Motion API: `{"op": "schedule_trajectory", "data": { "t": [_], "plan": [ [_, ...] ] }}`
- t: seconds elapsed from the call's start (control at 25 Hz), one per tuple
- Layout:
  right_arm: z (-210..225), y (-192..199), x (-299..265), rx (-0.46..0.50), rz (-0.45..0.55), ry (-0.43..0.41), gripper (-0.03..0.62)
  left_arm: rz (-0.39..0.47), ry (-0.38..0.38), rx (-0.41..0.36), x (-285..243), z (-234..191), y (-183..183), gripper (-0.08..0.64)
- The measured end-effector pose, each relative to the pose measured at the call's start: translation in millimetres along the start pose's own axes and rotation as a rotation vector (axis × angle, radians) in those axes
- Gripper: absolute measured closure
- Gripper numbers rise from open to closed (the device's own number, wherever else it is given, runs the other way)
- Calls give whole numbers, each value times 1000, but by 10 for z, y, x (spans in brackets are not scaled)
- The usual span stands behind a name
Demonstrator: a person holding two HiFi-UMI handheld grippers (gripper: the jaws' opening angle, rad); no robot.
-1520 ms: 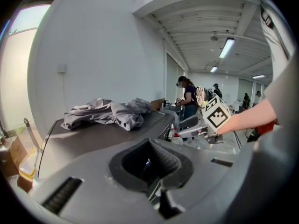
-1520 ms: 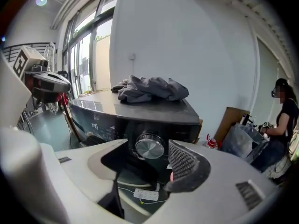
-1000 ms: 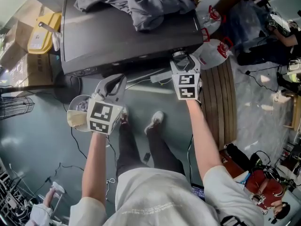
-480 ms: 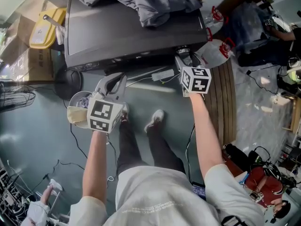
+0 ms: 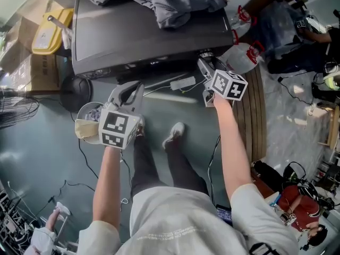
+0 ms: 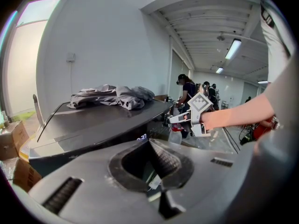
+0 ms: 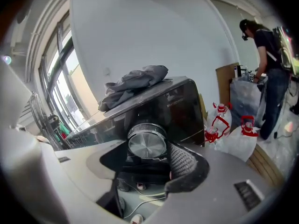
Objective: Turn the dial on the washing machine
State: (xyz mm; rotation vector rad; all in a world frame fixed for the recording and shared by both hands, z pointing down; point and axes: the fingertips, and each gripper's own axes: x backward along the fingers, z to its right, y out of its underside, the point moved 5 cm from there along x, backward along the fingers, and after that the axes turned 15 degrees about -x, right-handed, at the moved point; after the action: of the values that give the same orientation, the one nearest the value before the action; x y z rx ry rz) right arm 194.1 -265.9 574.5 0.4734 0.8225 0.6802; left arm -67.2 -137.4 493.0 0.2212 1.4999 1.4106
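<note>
Hardly any writing can be read. The washing machine (image 7: 180, 113) carries a short line of pale lettering (image 7: 175, 101) on its dark front panel, seen in the right gripper view, but it is too small and blurred to spell out. A small bluish mark (image 6: 141, 136) on the same front, in the left gripper view, is equally illegible. The left marker cube (image 5: 116, 130) and the right marker cube (image 5: 229, 85) bear only black-and-white square code patterns, with no letters or numbers.

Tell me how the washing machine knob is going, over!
Right gripper clamped on the dial. Left gripper shut, empty, held off the washing machine. Clothes on top, clear of the dial.
</note>
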Motion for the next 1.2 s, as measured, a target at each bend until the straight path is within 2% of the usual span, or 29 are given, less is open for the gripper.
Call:
{"op": "schedule_trajectory", "data": {
  "t": [0.4, 0.64, 0.72, 0.92, 1.0, 1.2],
  "plan": [
    [38, -4, 16, -126, -13, -43, 313, -1, 13, 11, -46, 26, -12, 543],
    [50, -10, 13, -296, -8, -116, 313, 0, 20, 16, -92, 59, -24, 543],
    [53, -12, 11, -324, -7, -127, 313, 0, 25, 16, -112, 81, -34, 543],
    [47, -30, 55, -229, 34, -80, 310, 1, 35, 14, -155, 123, -71, 543],
    [47, -25, 69, -161, 54, -43, 305, -1, 40, 15, -166, 132, -69, 543],
    [-40, 41, 108, 201, 86, 96, 288, -11, 48, 34, -180, 148, -10, 543]
  ]
}}
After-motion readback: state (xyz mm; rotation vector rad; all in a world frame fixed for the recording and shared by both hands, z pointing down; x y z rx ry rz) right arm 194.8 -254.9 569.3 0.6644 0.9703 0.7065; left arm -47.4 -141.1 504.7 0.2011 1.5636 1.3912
